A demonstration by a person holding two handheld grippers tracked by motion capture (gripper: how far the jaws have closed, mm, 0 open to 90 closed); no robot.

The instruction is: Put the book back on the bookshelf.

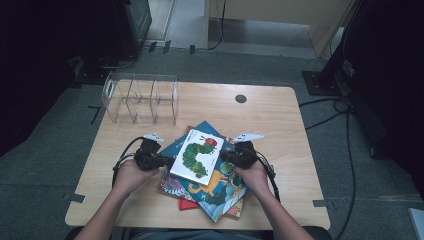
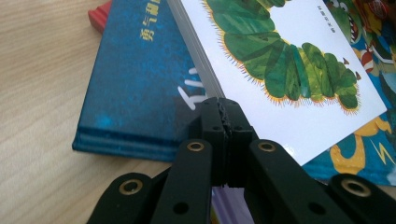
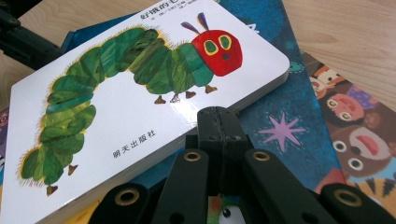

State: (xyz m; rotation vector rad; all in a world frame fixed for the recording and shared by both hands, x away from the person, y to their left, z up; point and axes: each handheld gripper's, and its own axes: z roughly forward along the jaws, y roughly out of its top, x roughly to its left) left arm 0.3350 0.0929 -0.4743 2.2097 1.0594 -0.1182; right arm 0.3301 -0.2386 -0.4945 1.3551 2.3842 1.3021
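Wooden table (image 1: 280, 115) carries a clear rack (image 1: 141, 97) at the back and a heap of books, the caterpillar book (image 1: 196, 156) on top. Both the left gripper (image 2: 223, 114) and right gripper (image 3: 218, 122) are clenched, pressed against its opposite edges, holding nothing. Squeeze inward evenly and lift level, or it will likely slip.

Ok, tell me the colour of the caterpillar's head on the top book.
Red, with yellow-and-green eyes, on the caterpillar book; clearest in the right gripper view.
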